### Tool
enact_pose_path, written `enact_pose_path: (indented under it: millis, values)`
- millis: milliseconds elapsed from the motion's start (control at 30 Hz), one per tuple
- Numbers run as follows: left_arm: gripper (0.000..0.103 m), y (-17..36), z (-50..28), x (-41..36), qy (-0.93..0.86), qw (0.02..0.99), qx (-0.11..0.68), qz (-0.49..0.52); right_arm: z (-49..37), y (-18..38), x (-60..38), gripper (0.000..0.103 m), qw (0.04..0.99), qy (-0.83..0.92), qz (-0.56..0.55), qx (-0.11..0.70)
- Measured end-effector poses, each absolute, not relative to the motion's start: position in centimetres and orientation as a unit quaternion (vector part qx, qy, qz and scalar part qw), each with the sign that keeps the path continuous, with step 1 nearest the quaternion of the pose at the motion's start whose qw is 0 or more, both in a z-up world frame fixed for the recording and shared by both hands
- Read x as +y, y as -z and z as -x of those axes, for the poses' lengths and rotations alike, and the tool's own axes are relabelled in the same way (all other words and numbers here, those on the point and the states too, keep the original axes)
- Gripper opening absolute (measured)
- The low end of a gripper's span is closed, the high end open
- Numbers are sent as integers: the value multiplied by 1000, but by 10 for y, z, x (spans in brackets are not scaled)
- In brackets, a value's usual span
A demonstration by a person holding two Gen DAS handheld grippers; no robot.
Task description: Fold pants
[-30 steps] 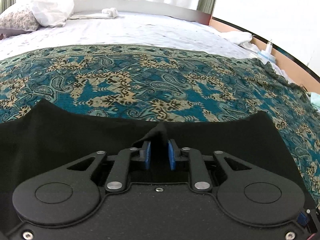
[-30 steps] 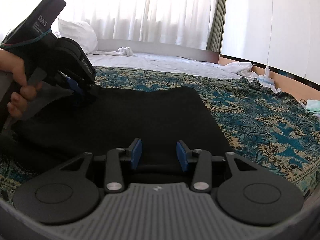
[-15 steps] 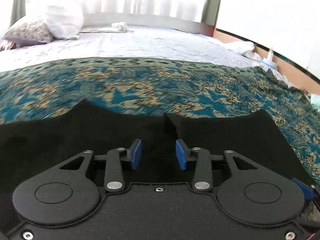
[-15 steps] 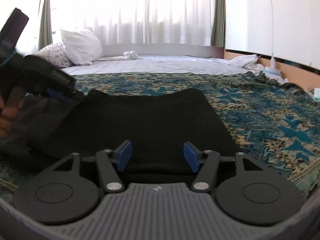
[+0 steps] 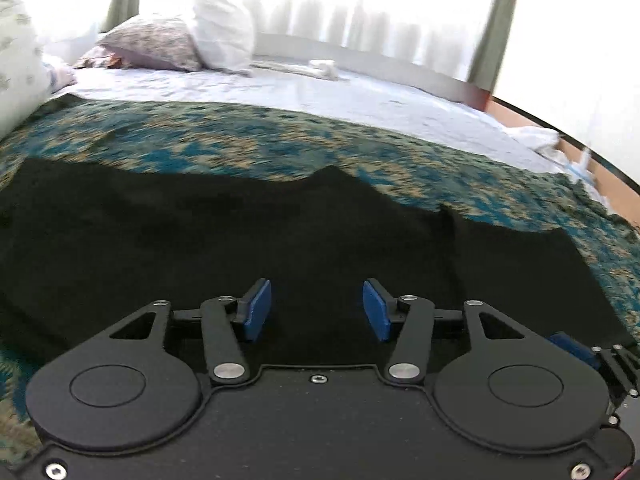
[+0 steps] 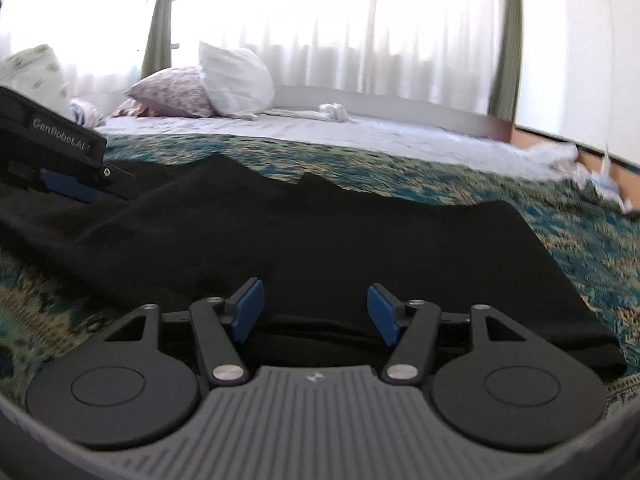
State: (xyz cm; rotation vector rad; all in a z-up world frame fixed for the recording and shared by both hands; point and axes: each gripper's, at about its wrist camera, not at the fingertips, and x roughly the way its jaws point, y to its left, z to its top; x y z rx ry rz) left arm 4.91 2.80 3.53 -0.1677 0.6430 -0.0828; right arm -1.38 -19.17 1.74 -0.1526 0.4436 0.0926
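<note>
black pants (image 5: pixel 248 248) lie flat on the patterned bedspread (image 5: pixel 224 140) near the foot edge of the bed, spread wide across it. they look partly folded: in the right wrist view there are stacked layers, a doubled edge visible just under the tongs, and an upper layer overlapping a lower one toward the left side. far edge is uneven, with a small peak and a notch, so the stack is not squared up. judgement: at least one fold done, at least one more fold plus tidying left. cannot tell the exact number of layers, fabric is too dark.

left tongs (image 5: pixel 316 308): blue pads wide apart, nothing between them, hovering low over the pants; cannot tell whether the body touches the cloth. the same tool also shows at the left edge of the right wrist view (image 6: pixel 60 160), low over the cloth.

right tongs (image 6: pixel 316 312): pads wide apart too, holding nothing, positioned right at the near folded edge of the pants; contact unclear.

pillows (image 6: pixel 224 80) and white sheet (image 5: pixel 320 96) sit at the head end of the bed, well apart from the pants. some motion blur in both views.
</note>
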Motion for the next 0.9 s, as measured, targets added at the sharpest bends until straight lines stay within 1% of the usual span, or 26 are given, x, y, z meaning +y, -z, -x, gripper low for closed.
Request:
enact_pose_path:
  millis: [67, 167, 233, 300, 500, 633, 800, 900]
  values:
    - [51, -31, -44, 39, 32, 942, 320, 93, 19, -18, -190, 73, 973, -45, 84, 212]
    - [51, -27, -38, 52, 29, 937, 327, 116, 24, -28, -197, 73, 975, -55, 63, 207]
    - [51, -26, -38, 57, 49, 931, 335, 140, 29, -35, -198, 74, 976, -69, 60, 197]
    - [51, -28, -47, 55, 82, 923, 341, 159, 31, -39, -190, 74, 973, -89, 80, 198]
    - [51, -35, -92, 19, 171, 898, 365, 176, 29, -29, -162, 74, 964, -103, 131, 208]
    - [53, -35, -124, -10, 200, 880, 392, 179, 24, -28, -160, 74, 964, -100, 122, 212]
    - [54, -23, -162, -39, 200, 860, 431, 187, 16, -25, -165, 74, 969, -59, 115, 212]
    - [55, -19, -178, -51, 198, 857, 436, 191, 21, -23, -164, 71, 967, -66, 118, 217]
